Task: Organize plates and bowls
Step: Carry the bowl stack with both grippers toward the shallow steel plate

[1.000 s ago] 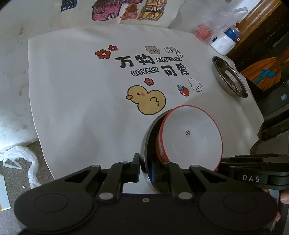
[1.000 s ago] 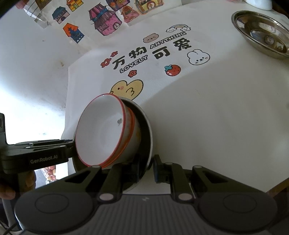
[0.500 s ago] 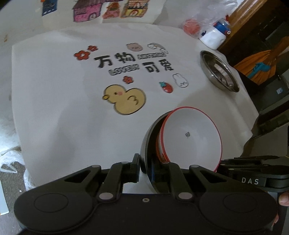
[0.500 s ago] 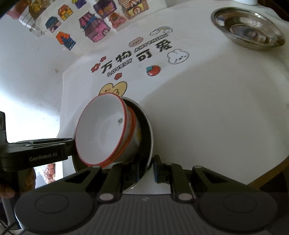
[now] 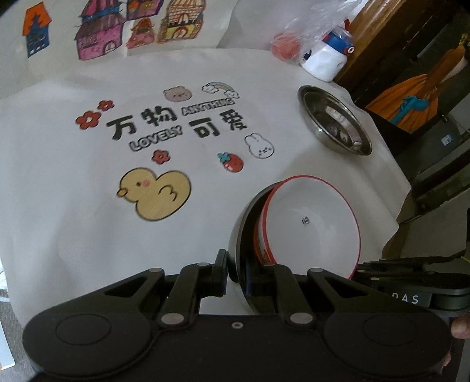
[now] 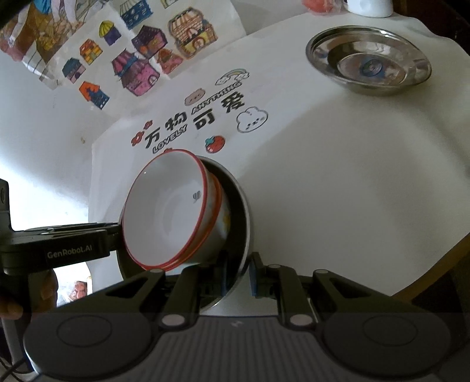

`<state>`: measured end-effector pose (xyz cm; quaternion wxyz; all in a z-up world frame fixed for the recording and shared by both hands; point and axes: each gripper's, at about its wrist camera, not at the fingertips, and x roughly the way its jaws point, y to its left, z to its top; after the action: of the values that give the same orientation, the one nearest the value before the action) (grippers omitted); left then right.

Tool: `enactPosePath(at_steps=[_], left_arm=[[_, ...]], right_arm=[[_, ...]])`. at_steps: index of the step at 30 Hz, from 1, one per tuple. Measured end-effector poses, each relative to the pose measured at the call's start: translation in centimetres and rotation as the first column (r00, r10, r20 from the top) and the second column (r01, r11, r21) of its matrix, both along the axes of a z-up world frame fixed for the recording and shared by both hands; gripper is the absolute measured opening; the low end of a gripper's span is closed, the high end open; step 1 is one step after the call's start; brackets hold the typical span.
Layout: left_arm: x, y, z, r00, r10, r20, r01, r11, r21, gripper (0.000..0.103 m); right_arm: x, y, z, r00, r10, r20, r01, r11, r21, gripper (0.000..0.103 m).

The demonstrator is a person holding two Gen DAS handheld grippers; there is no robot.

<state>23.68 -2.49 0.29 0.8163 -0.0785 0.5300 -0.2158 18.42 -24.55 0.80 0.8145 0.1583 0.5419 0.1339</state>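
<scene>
1. Left gripper [image 5: 235, 271]: its two black fingers are closed narrowly on the rim of a round stainless-steel plate [image 5: 236, 235], one finger on each face. The plate is held on edge, above the near part of the white printed tablecloth [image 5: 73, 235].
2. Inside the plate sit stacked white ceramic bowls with red rims [image 5: 314, 226], tilted with it. The right wrist view shows at least two rims, one behind the other; the left wrist view shows mainly the front bowl.
3. Right gripper [image 6: 238, 277]: its fingers are likewise closed on the rim of the same plate, at a different point of the edge. Each wrist view shows the other gripper's body reaching in from the side to the stack.
4. The cloth carries a yellow duck print [image 5: 154, 194], fully seen only in the left wrist view; in the right wrist view the bowls cover it.
5. A second stainless-steel plate [image 6: 368, 60] lies flat on the cloth at the far right, well apart from the held stack.
6. Beyond it, the left wrist view shows a white bottle with a blue cap [image 5: 326, 60] beside a clear plastic bag [image 5: 302, 26].
</scene>
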Motion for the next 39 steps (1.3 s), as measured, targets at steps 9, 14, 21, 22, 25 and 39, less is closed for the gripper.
enactPosePath(at_steps=[9,14,21,22,25,39], left_arm=[[2.2,-3.4,0.7,0.999,-0.036,0.023,0.037,0.999,-0.012,0.01],[3.7,-5.9,1.0,0.997,-0.063,0.036,0.064,0.997,-0.03,0.01],[6.1,-9.7,1.6,0.993,-0.098,0.063,0.101,0.994,-0.048,0.009],[6.4,-10.2,1.7,0.992,-0.103,0.067,0.106,0.993,-0.049,0.009],[7.6,-11.7,2.0,0.991,-0.113,0.077,0.118,0.991,-0.056,0.009],[13.1,-18.2,4.0,0.975,-0.152,0.16,0.163,0.985,-0.054,0.009]], right_arm=[[1.2,-3.0,0.4,0.999,-0.049,0.024,0.049,0.999,0.006,0.017],[2.1,-5.2,1.5,0.996,-0.087,0.038,0.087,0.996,-0.011,0.017],[3.3,-8.4,2.8,0.988,-0.141,0.059,0.143,0.989,-0.028,0.017],[3.5,-8.7,2.9,0.987,-0.149,0.062,0.151,0.988,-0.03,0.017],[4.2,-10.0,3.3,0.983,-0.17,0.073,0.173,0.984,-0.04,0.017],[9.0,-15.0,5.6,0.953,-0.271,0.133,0.28,0.958,-0.057,0.017]])
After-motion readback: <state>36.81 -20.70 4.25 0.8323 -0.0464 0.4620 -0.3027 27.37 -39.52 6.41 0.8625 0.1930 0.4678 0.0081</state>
